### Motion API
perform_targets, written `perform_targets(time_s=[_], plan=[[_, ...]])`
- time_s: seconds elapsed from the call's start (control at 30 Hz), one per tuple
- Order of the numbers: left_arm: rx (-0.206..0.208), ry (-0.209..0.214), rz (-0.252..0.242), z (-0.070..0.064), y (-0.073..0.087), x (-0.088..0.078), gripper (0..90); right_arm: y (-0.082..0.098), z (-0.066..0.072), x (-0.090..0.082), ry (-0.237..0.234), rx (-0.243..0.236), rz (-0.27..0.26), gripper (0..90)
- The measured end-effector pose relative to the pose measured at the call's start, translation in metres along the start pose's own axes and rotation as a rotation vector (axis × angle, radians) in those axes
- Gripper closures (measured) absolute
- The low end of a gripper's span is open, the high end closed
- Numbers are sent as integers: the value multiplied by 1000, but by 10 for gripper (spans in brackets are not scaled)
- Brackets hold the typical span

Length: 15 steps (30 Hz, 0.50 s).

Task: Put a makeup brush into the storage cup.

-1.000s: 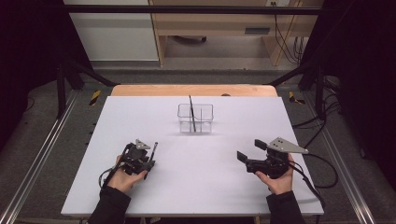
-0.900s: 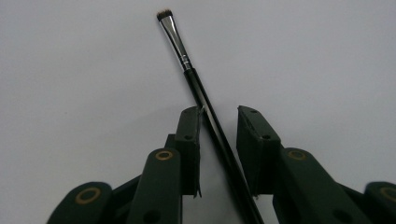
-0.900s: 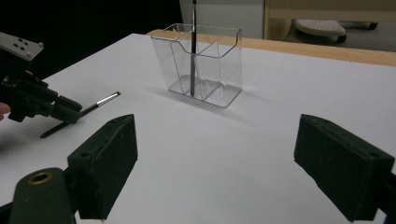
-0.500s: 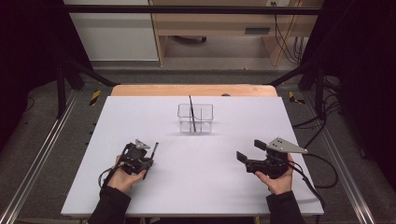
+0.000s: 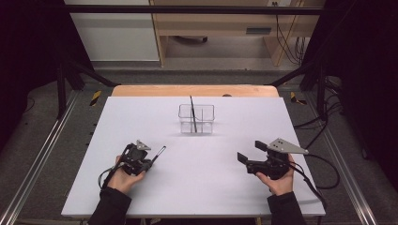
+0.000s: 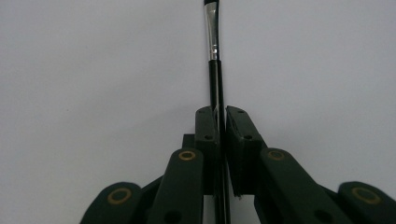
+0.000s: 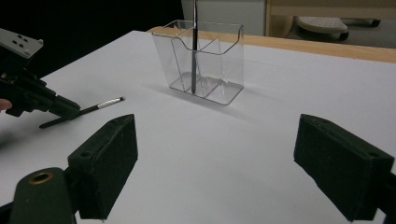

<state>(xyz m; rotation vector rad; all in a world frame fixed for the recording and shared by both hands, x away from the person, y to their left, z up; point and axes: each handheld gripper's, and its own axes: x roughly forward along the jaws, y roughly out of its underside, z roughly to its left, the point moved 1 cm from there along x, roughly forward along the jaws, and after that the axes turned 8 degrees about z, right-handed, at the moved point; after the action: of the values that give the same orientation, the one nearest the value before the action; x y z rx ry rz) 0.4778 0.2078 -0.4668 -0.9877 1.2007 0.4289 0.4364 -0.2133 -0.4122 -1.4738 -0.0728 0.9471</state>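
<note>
Change: the left gripper point(image 5: 149, 159) has just been closing its jaws, and they now clench the brush point(image 5: 158, 153); both hands sit where they were a second ago.
High view, left: the left gripper lies low on the white table point(image 5: 141, 117), near its front-left part, brush tip pointing up and right.
High view, right: the right gripper point(image 5: 246, 157) rests near the front-right, close to the table's right edge, jaws spread and holding nothing.
High view, room: a broad bare stretch lies between the two grippers and up to the clear holder point(image 5: 196, 119), which stands mid-table toward the far edge with one dark brush upright in it.
Left gripper view: the pads point(image 6: 205, 128) press the brush's black handle point(image 6: 214, 84); its metal ferrule and tip stretch ahead over bare white table.
Right gripper view: wide jaws frame open table; the holder point(image 7: 205, 65) stands ahead, well apart; the left gripper point(image 7: 65, 108) with its brush point(image 7: 100, 106) is at far left.
</note>
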Motion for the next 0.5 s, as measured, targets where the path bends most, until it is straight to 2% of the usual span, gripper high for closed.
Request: perform_targets(time_s=[0.1,0.27,0.5], plan=[[6,1,-3,0,0,0,816,0,0,0,0,-1,-2,140],[10,0,-17,2,0,-4,706,0,0,0,-1,-2,-2,140],[35,10,-55,1,-1,-13,540,0,0,0,0,0,1,140]])
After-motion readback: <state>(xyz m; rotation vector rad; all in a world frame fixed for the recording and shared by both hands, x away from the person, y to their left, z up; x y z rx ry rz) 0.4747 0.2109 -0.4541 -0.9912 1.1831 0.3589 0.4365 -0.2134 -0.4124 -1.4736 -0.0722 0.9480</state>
